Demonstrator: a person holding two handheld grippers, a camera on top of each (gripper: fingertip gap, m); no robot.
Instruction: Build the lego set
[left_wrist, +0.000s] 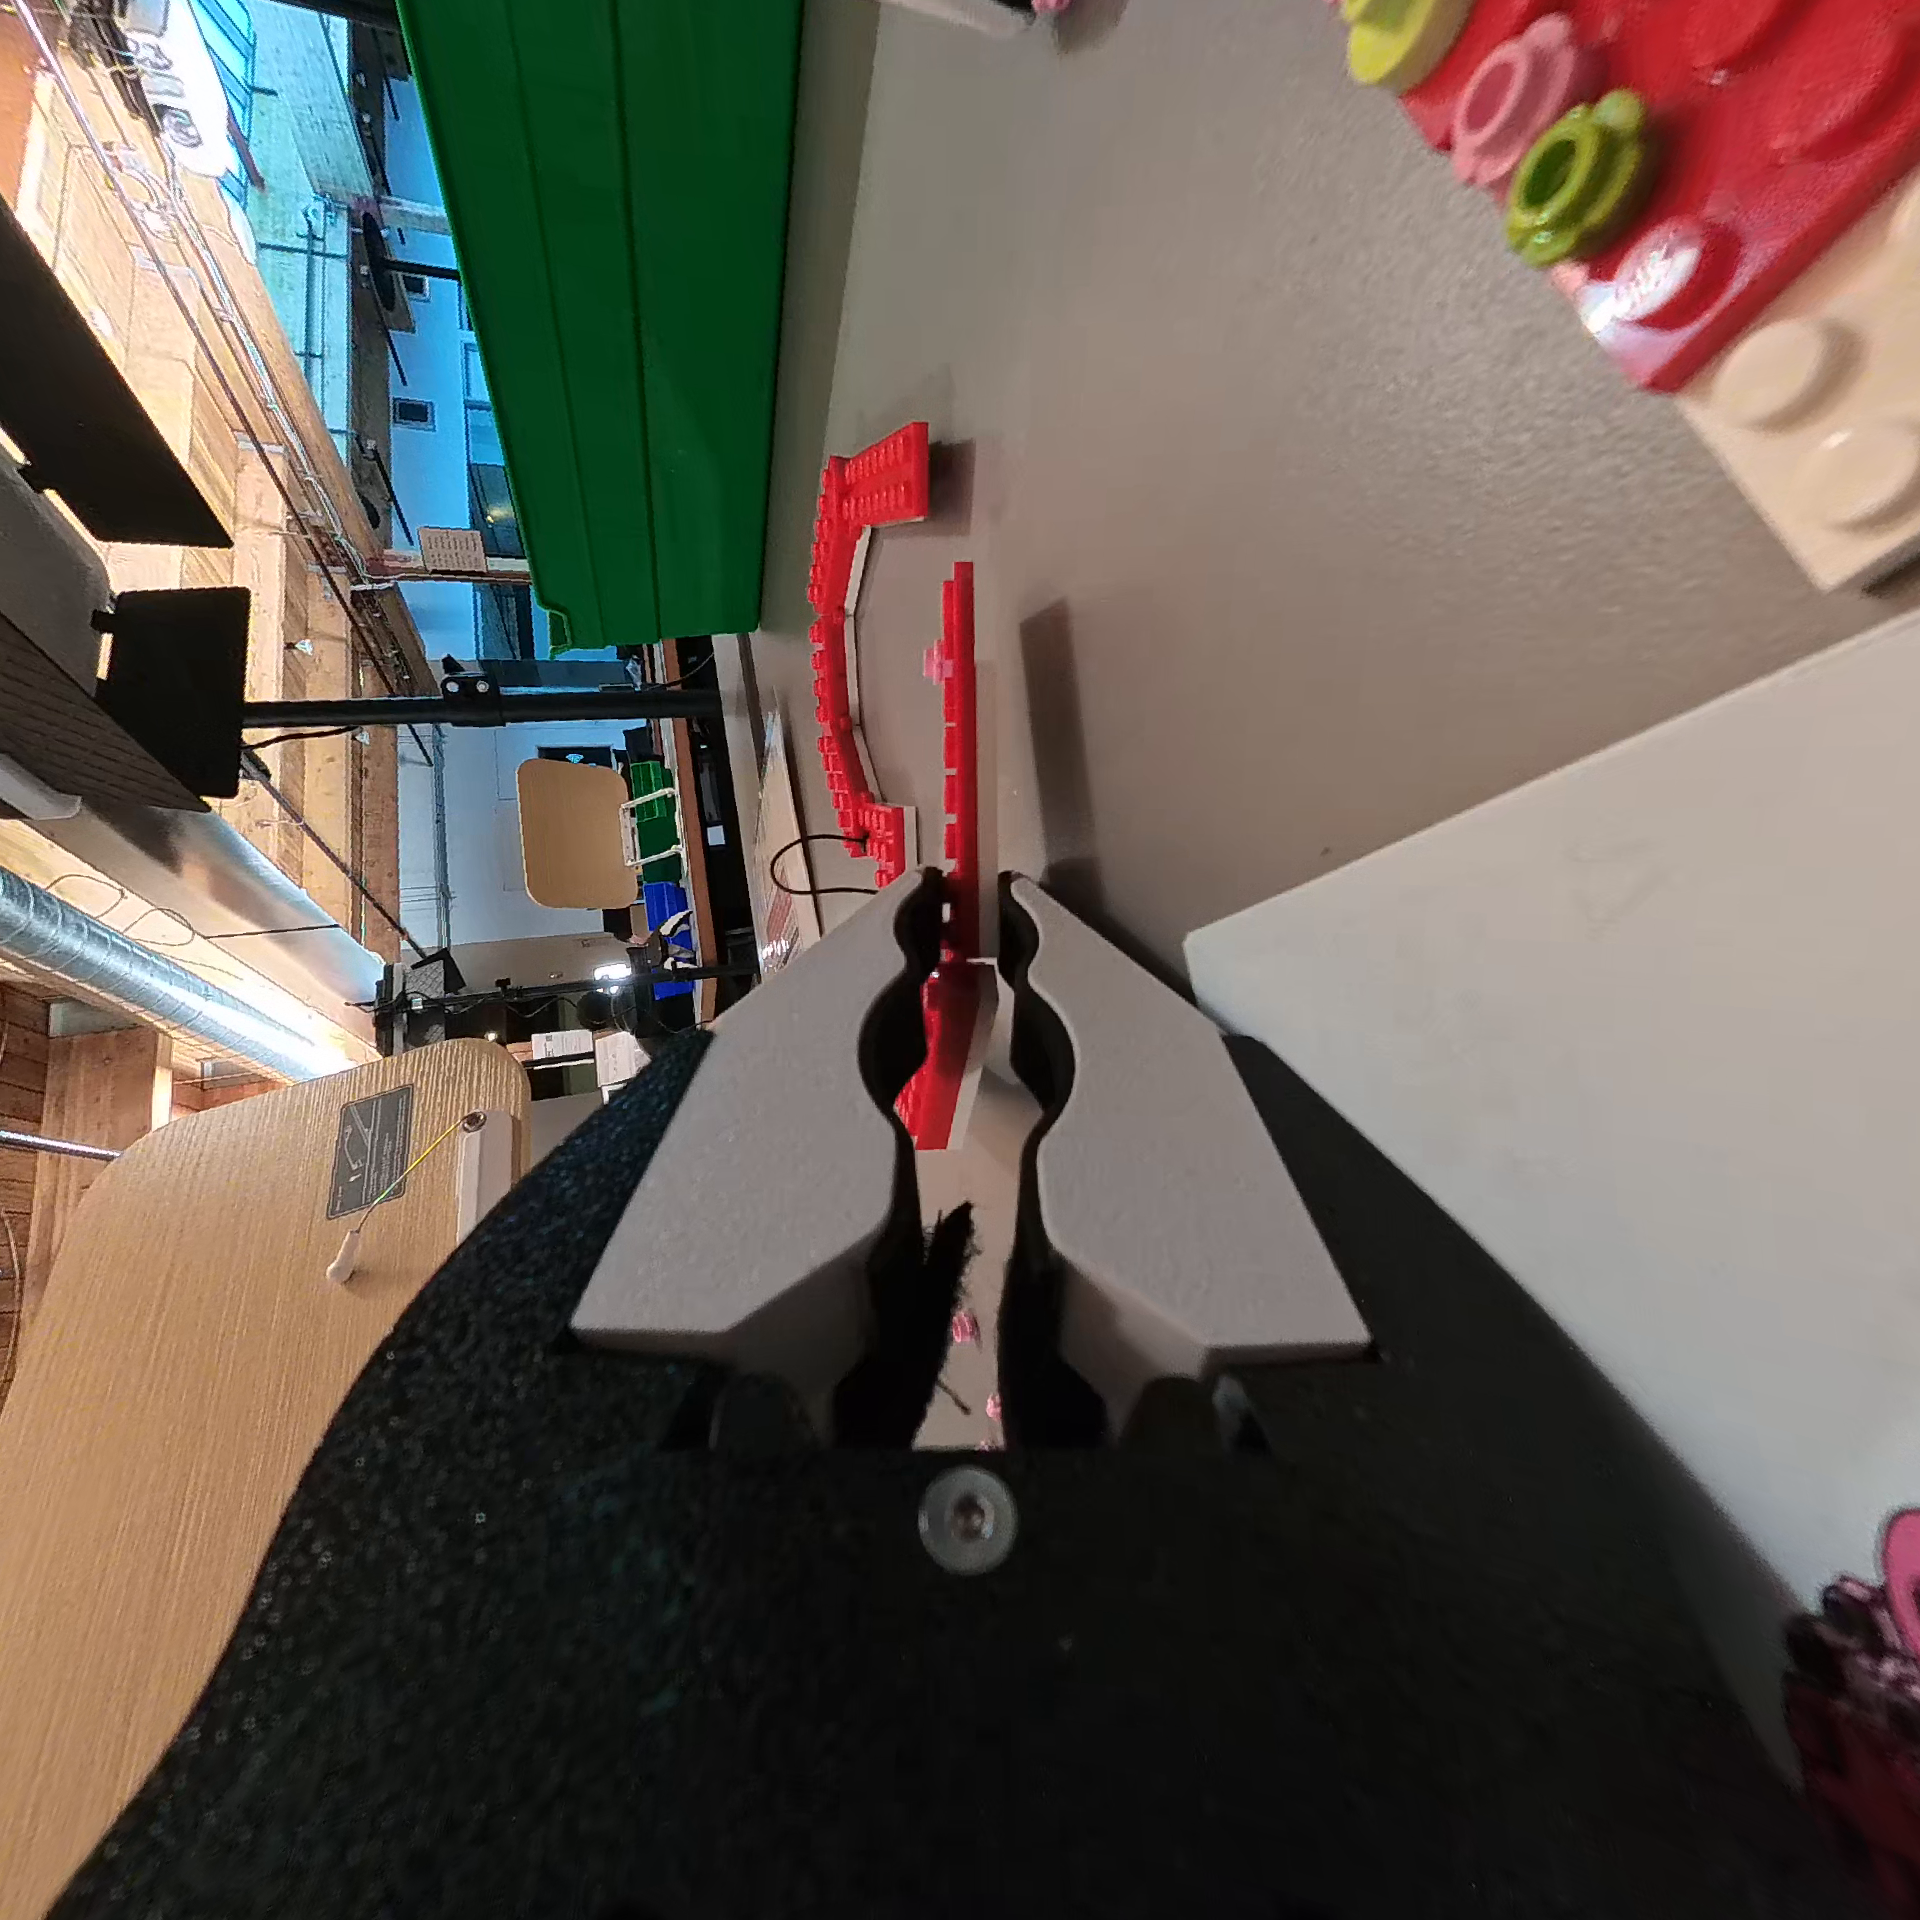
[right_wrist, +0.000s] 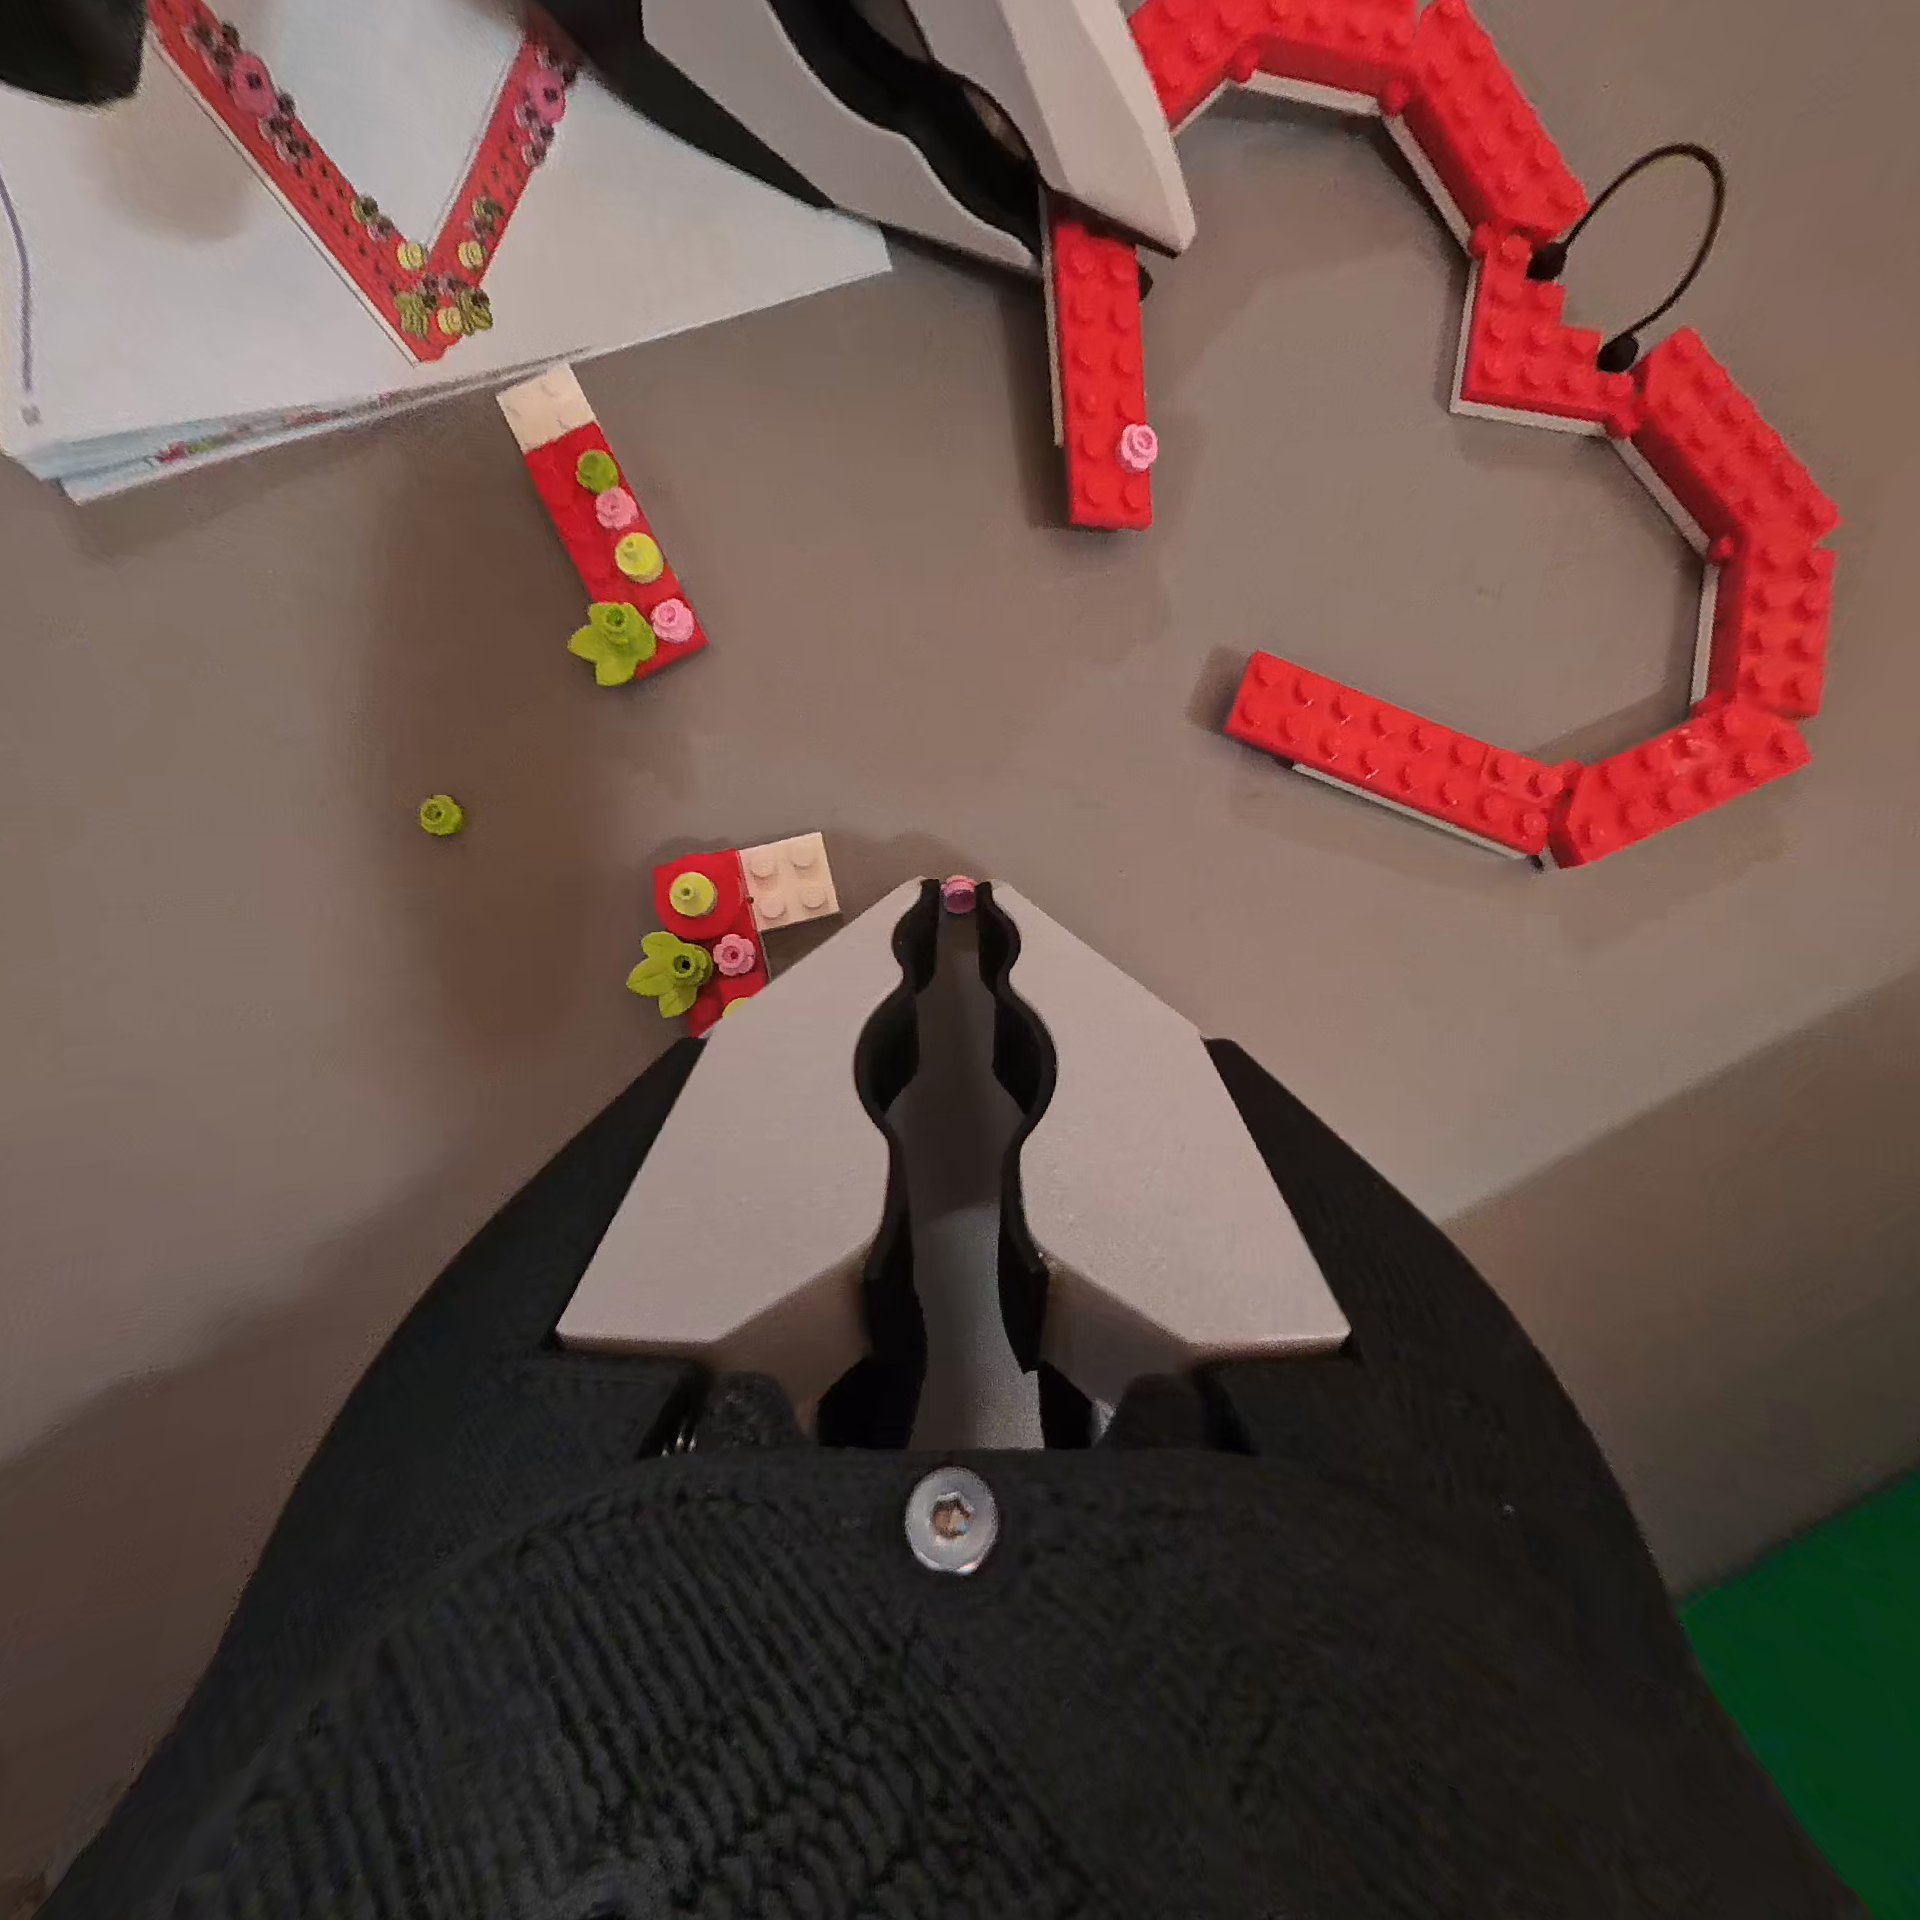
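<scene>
Jaws of the right gripper (right_wrist: 957, 885) were clenched on a small pink flower stud (right_wrist: 958, 894), partly hidden; the left gripper (left_wrist: 971, 883) was clamped on a red plate (right_wrist: 1099, 384) lying on the grey table (right_wrist: 935, 675), its near end covered.

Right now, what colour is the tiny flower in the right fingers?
Pinkish purple flower piece, seen best in the right wrist view.

Your right gripper (right_wrist: 957, 891) pinches a small pink flower stud (right_wrist: 958, 895) between its fingertips, above the grey table (right_wrist: 935, 675). Just left of it lies a short red-and-white piece (right_wrist: 743, 914) with green and pink studs. Farther off, your left gripper (right_wrist: 1091, 208) clamps the far end of a red plate (right_wrist: 1099, 384) carrying one pink flower (right_wrist: 1139, 447). To the right curves a red brick chain (right_wrist: 1662, 499); far left lies the instruction booklet (right_wrist: 312, 312).
</scene>
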